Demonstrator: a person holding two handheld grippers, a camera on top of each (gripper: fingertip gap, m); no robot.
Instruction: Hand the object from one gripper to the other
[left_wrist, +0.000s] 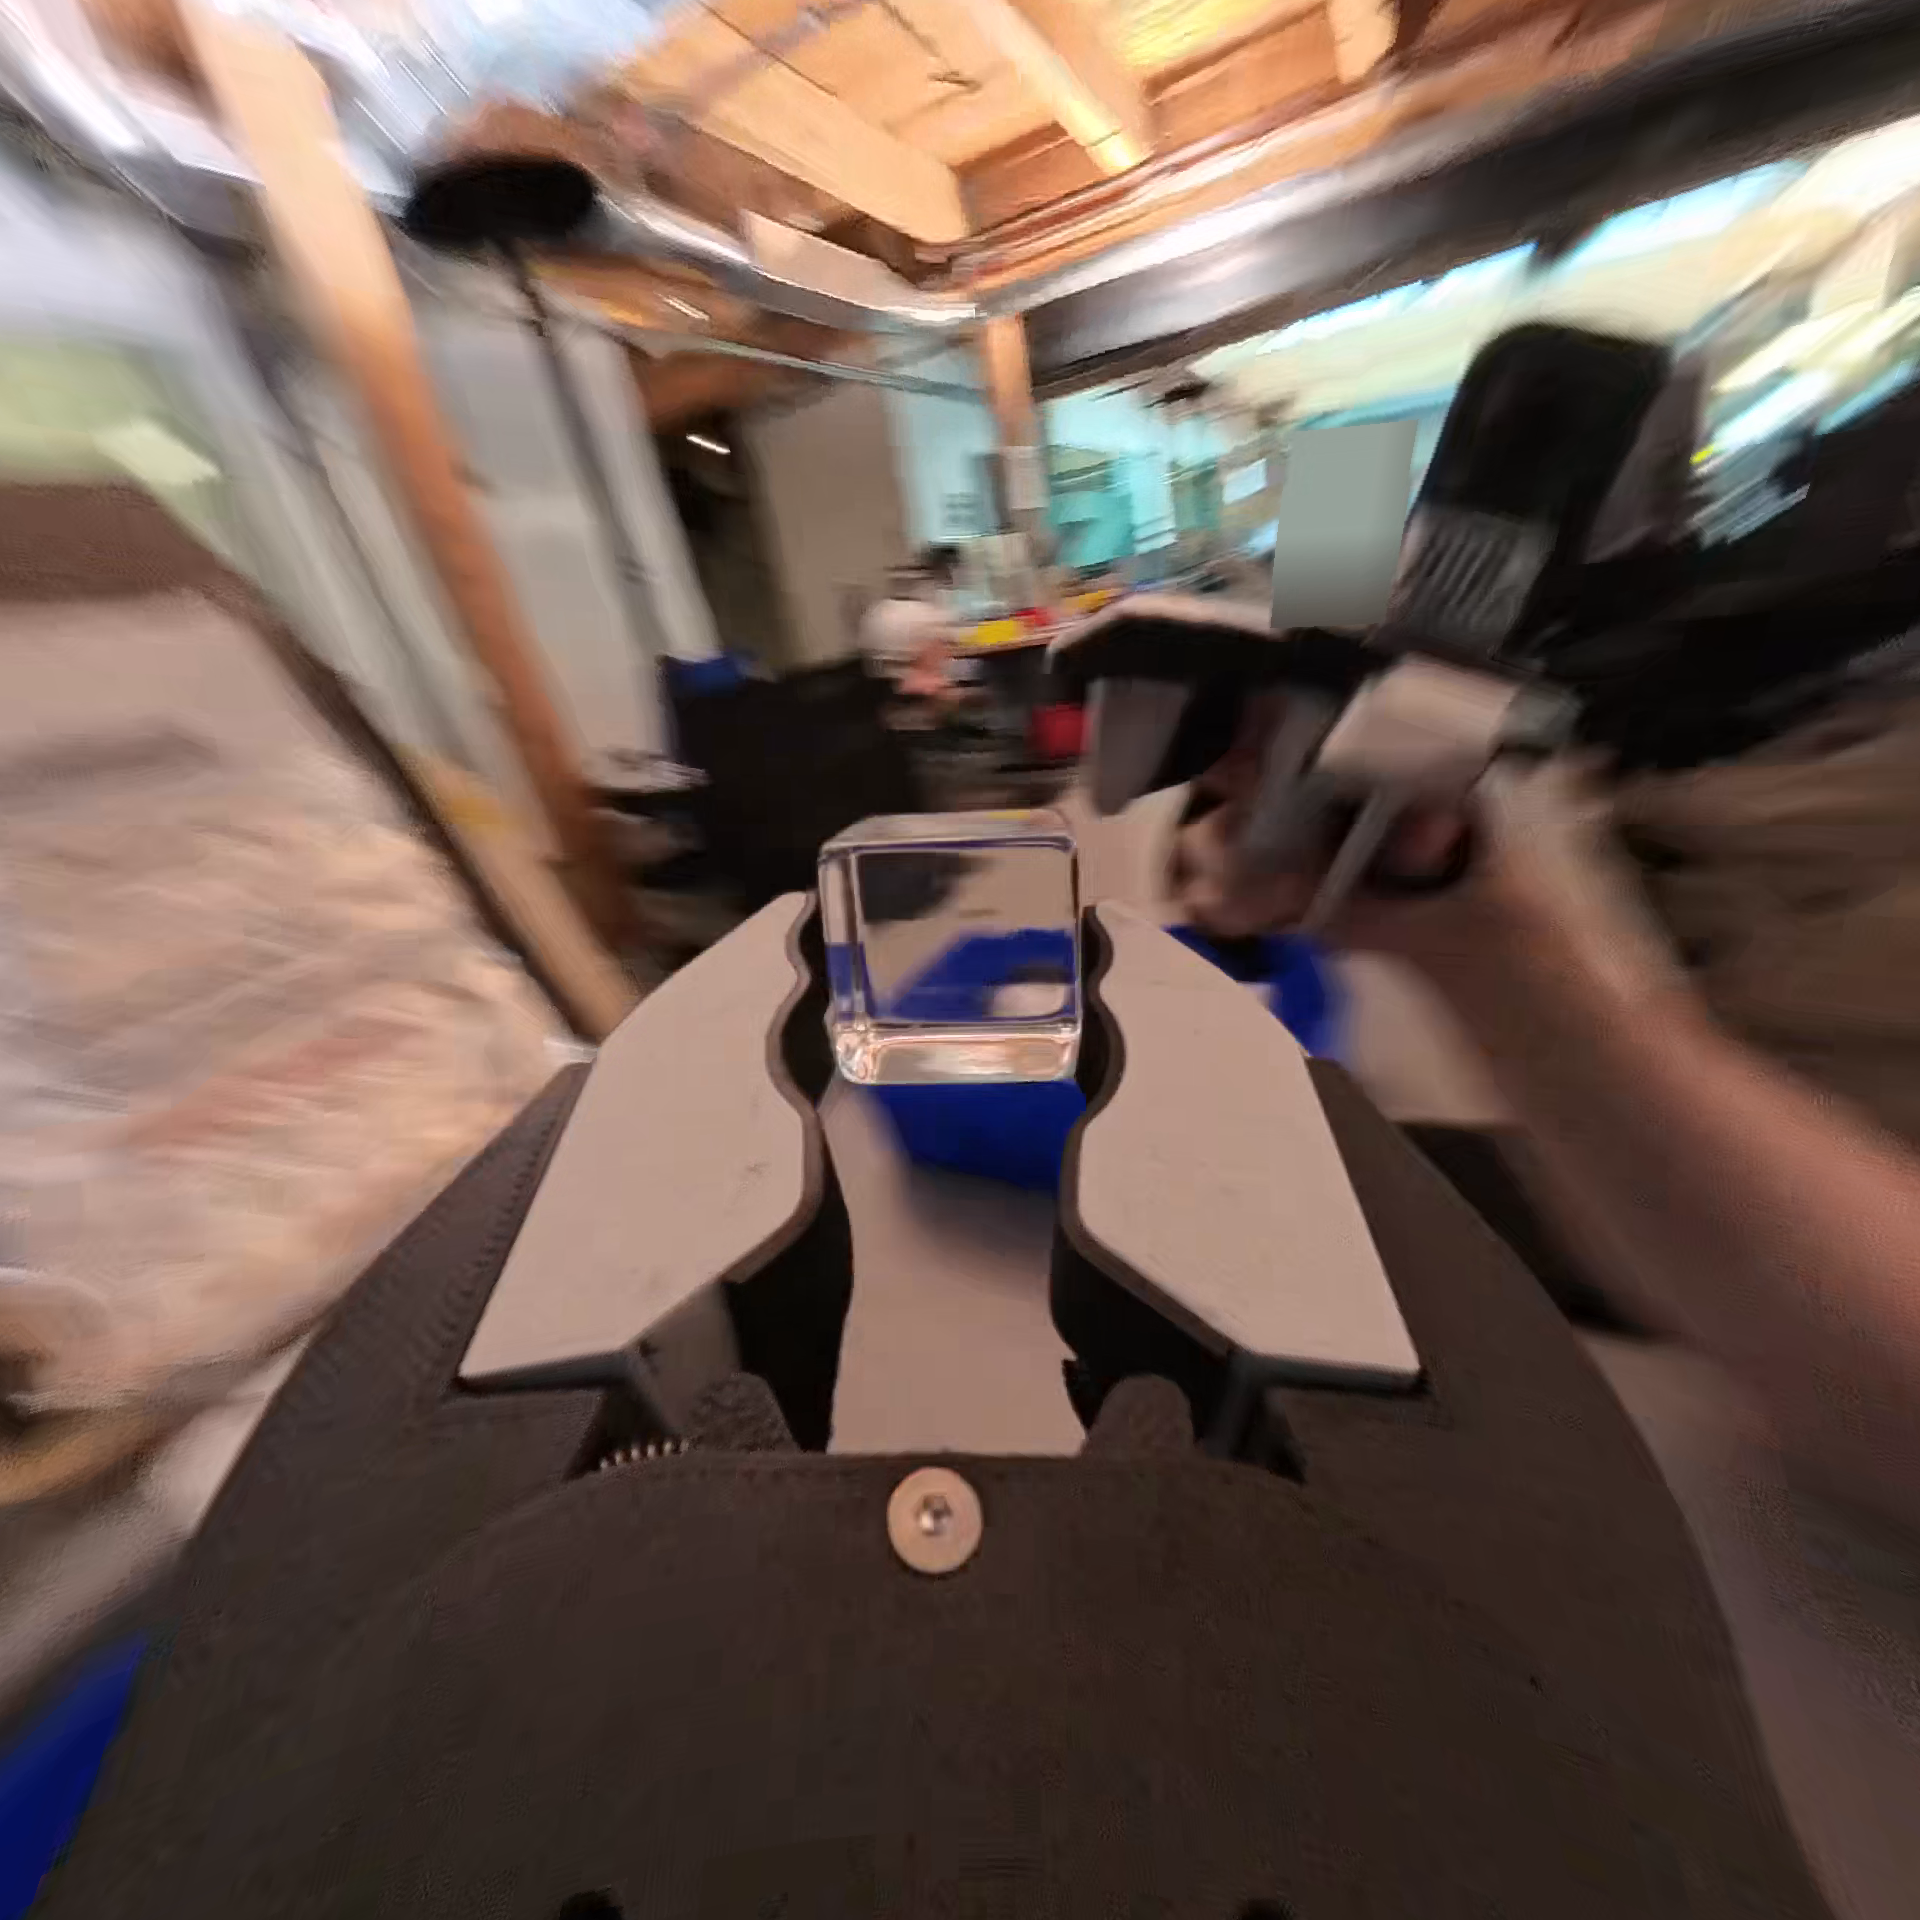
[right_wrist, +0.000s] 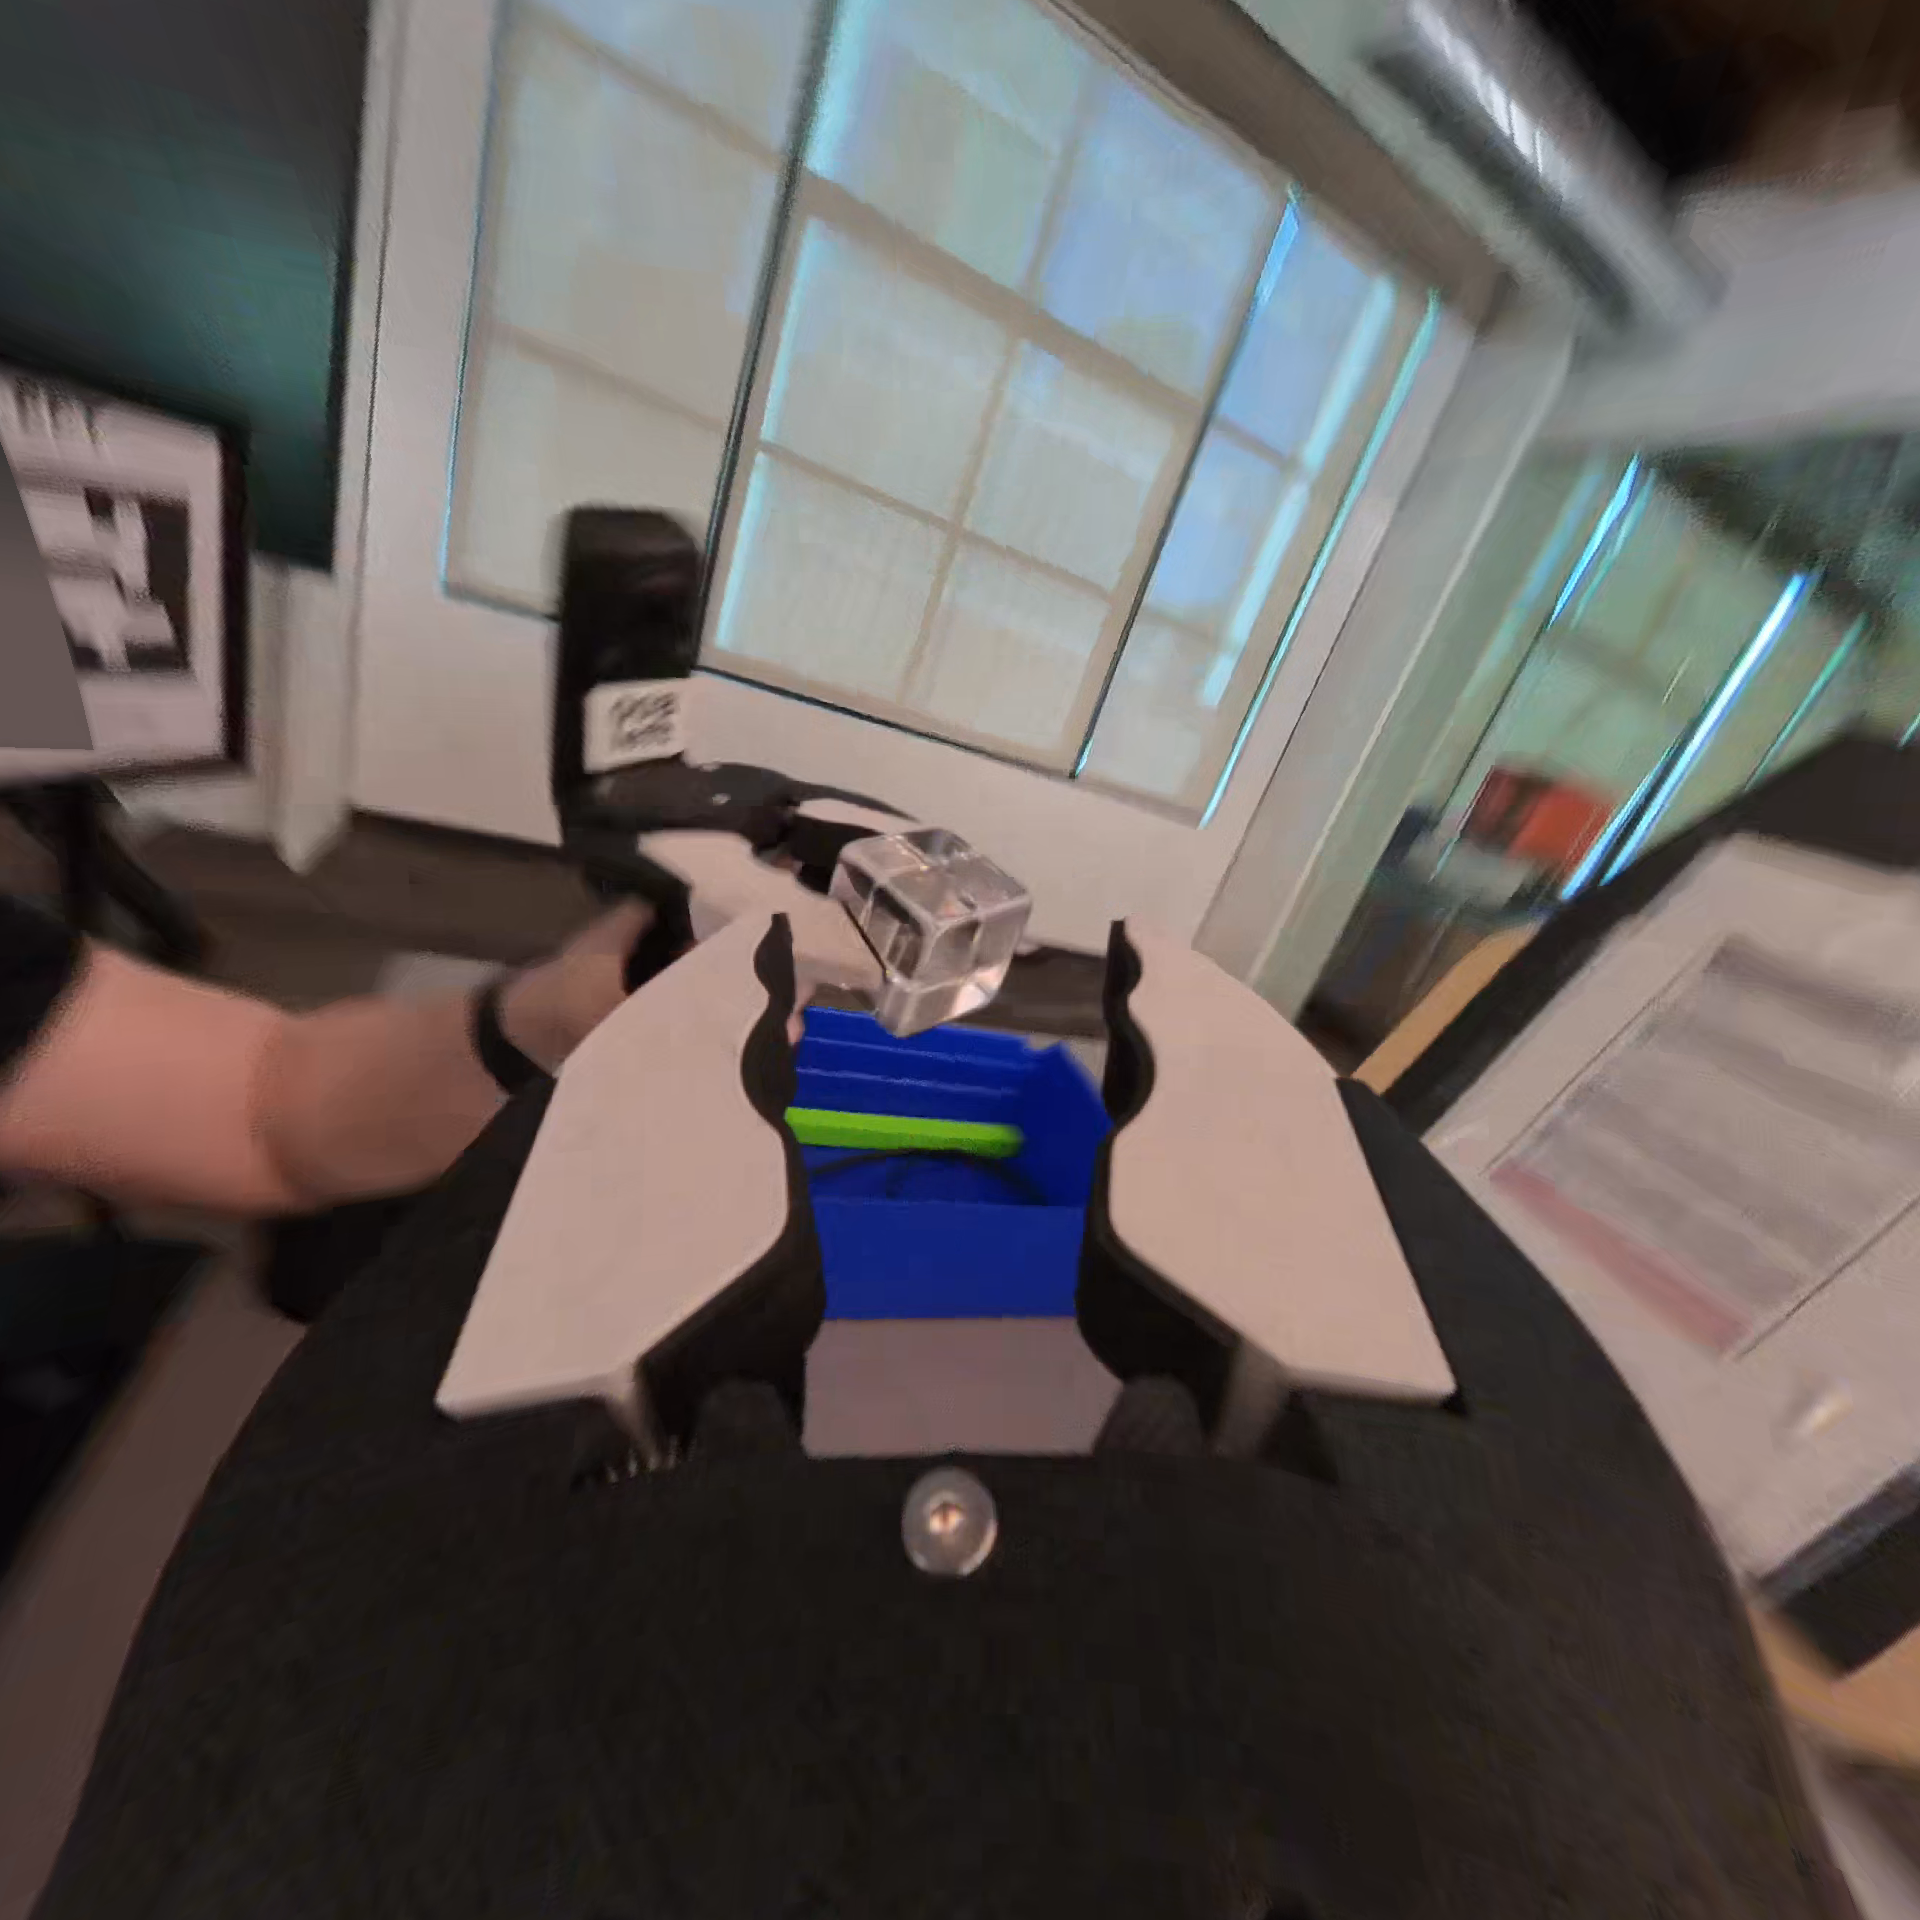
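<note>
The left hand-held gripper (left_wrist: 951, 997) is clenched on the clear, glassy cube with rounded edges (left_wrist: 951, 951), pinched at its two side faces between the pale grey fingers near their tips. In the right wrist view the same cube (right_wrist: 930, 928) hangs tilted in mid-air above the blue plastic bin (right_wrist: 940, 1242), held from the 9 o'clock side.

The right hand-held gripper (right_wrist: 943, 982) is released, its jaws standing wide with nothing between them; the cube sits just beyond and above the fingertips, toward 12 o'clock.

Judgement: the step in hand is the approach for the transfer. To do it well, the right hand-held gripper should rise, square itself to the cube's free faces, and close fully before the left lets go. The cube looks smooth and slippery; a corner grip risks a drop into the bin, where a green bar (right_wrist: 902, 1130) lies.
</note>
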